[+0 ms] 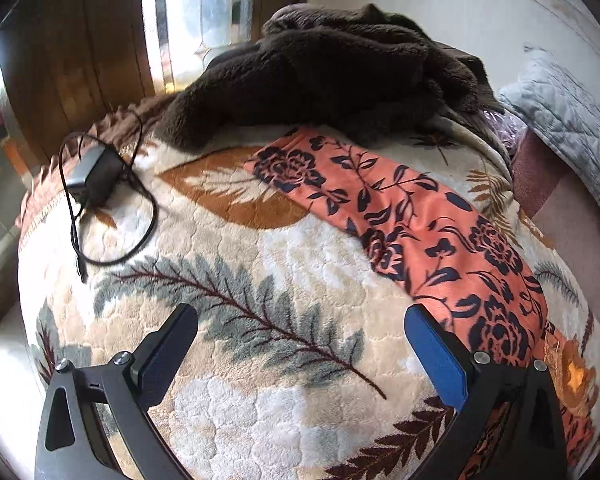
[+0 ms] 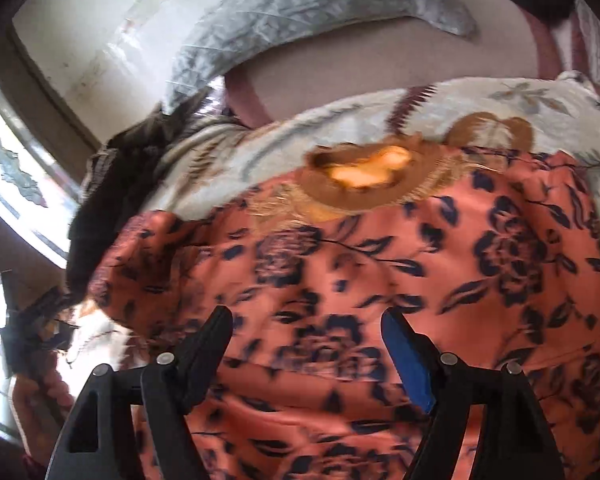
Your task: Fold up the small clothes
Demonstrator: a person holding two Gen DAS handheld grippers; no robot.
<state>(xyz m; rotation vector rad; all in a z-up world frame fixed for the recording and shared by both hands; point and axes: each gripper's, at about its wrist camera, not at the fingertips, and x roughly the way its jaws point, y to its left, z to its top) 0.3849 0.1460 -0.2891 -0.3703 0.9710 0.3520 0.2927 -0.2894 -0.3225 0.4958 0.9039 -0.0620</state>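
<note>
**Both grippers open over the orange floral garment**

Left gripper (image 1: 302,354): wide open, empty, hovering over the leaf-patterned blanket (image 1: 228,240) on the bed. Left of it and farther off, a black charger with its cable (image 1: 94,178). Straight ahead and well beyond, a heap of dark brown fleece (image 1: 332,80). Just beside its right finger, the orange floral garment (image 1: 412,216), stretched as a long band running away up and to the left, not touched by either finger.

Right gripper (image 2: 306,354): open too, nothing pinched, poised directly above the same garment (image 2: 340,264), which fills the view under and ahead of both fingers. Past the cloth's far edge, more blanket (image 2: 260,148); beyond that, a grey quilted pillow (image 2: 300,16). Picture blurred, so contact between fingertips and cloth hard to call.

Step in hand, by judgement: taking hold of the garment for a fold, none visibly made yet in the long band.

Doing it well:
- Shift the left gripper right until the cloth's near edge sits between the fingers.
- Pinch one layer of the thin fabric only, not the plush blanket beneath.
- Match the right gripper's hold on the same edge, so the fold carries straight.
- Lift low, lay over evenly, release once edges line up.
- Keep clear of the cable and the fleece heap.
</note>
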